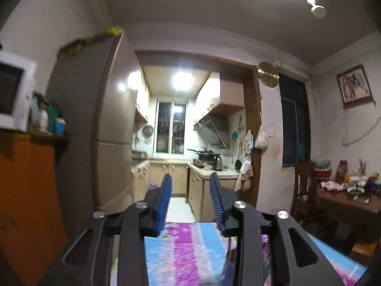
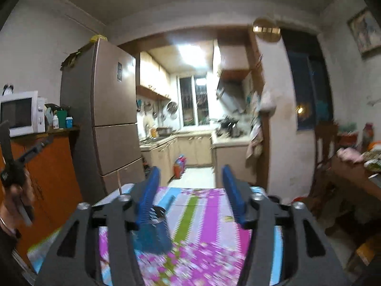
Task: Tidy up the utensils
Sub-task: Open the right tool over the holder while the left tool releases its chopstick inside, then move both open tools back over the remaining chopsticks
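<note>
Table: the striped floral tablecloth [image 2: 204,214] lay mostly bare ahead of the right gripper [image 2: 190,178], whose jaws stood apart with nothing between them.
Obstacle: a blue mesh holder [image 2: 154,236] stood on the cloth, low and toward the left side, partly behind the right gripper's left finger.
Left flank: the left gripper [image 1: 190,178], jaws apart and empty, had open air ahead above the table's far edge.
Beyond: fridge [image 2: 107,109] at left, cluttered side table [image 1: 345,197] at right.
</note>
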### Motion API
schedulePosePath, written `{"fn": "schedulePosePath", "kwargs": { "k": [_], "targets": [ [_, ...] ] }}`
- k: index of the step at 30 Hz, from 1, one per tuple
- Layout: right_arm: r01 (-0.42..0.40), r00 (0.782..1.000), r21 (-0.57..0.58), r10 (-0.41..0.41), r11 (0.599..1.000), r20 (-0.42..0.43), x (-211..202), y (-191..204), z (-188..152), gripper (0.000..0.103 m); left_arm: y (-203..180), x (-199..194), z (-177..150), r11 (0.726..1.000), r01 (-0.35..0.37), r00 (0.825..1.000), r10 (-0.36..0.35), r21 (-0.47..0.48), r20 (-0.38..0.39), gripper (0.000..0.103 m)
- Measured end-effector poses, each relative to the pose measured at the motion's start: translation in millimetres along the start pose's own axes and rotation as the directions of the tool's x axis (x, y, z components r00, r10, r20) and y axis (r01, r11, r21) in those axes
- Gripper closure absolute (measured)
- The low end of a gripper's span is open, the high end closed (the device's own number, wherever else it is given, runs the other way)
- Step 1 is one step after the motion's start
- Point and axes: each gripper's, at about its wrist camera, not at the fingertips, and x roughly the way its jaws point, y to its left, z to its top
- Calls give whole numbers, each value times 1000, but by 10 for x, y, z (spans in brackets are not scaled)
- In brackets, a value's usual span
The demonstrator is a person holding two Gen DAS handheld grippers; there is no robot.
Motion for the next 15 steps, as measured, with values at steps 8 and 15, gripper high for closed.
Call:
{"fn": "schedulePosePath", "kwargs": {
  "k": [8,15],
  "targets": [
    [160,982,-36,-163,986,-93,-1032,-100,-611,17,77,-1372,-451,990,-52,998,58,131,-39,22],
    [174,944,69,-146,982,-295,-1252,7,-1377,17,-116,-1995,-1126,972,-31,979,76,232,-188,20]
  ]
}}
